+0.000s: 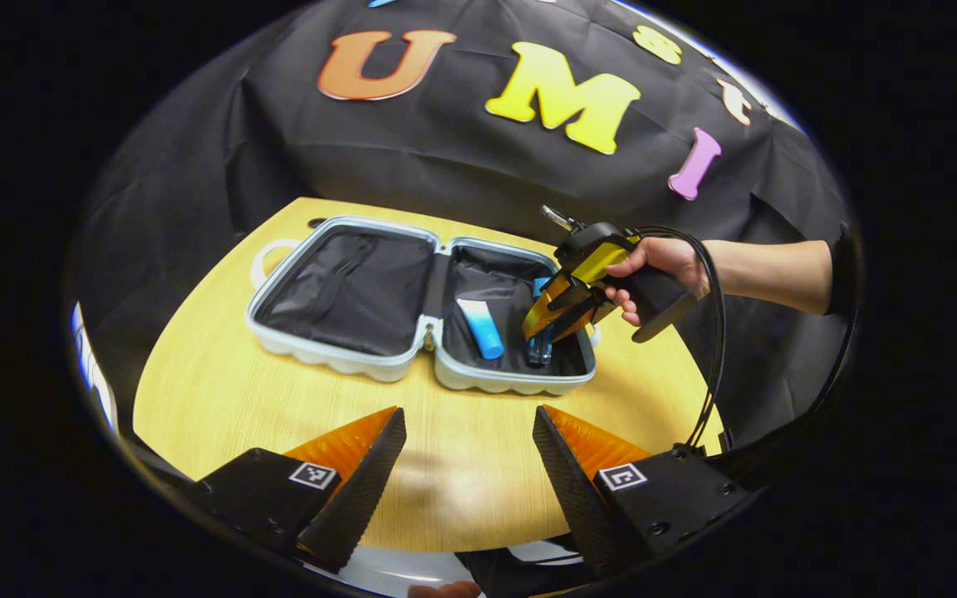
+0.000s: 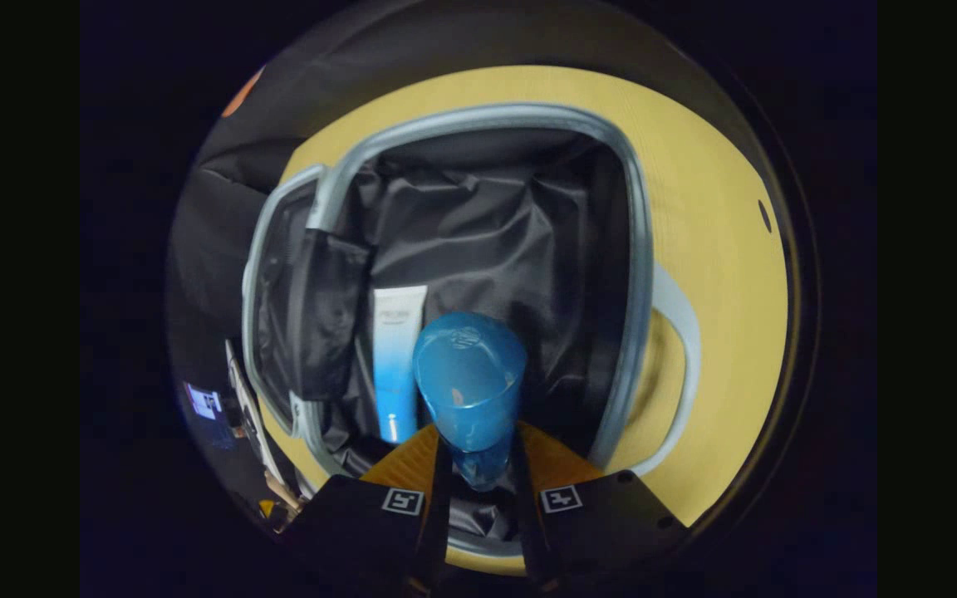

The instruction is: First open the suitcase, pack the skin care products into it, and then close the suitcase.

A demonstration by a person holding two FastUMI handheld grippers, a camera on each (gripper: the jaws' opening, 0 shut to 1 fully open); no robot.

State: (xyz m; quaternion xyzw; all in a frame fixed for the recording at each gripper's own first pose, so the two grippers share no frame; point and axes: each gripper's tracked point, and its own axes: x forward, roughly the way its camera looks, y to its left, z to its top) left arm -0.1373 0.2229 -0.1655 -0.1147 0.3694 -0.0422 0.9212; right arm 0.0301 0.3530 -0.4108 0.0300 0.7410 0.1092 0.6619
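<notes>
Blue bottle (image 2: 470, 386) base hidden between right claw (image 2: 478, 465) fingers; suitcase (image 2: 636, 274) near rim cut off.

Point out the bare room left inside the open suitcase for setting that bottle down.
Free: the whole left half of the suitcase, lined and bare. In the right half, lining beyond the white-and-blue tube is bare too. Crowded: the near corner, where the right tongs grip the blue bottle beside that tube.

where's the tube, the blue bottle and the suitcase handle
tube (image 2: 396, 365): right gripper view, mid body
blue bottle (image 2: 468, 378): right gripper view, upper body
suitcase handle (image 1: 265, 253): left gripper view, top of loop
</notes>
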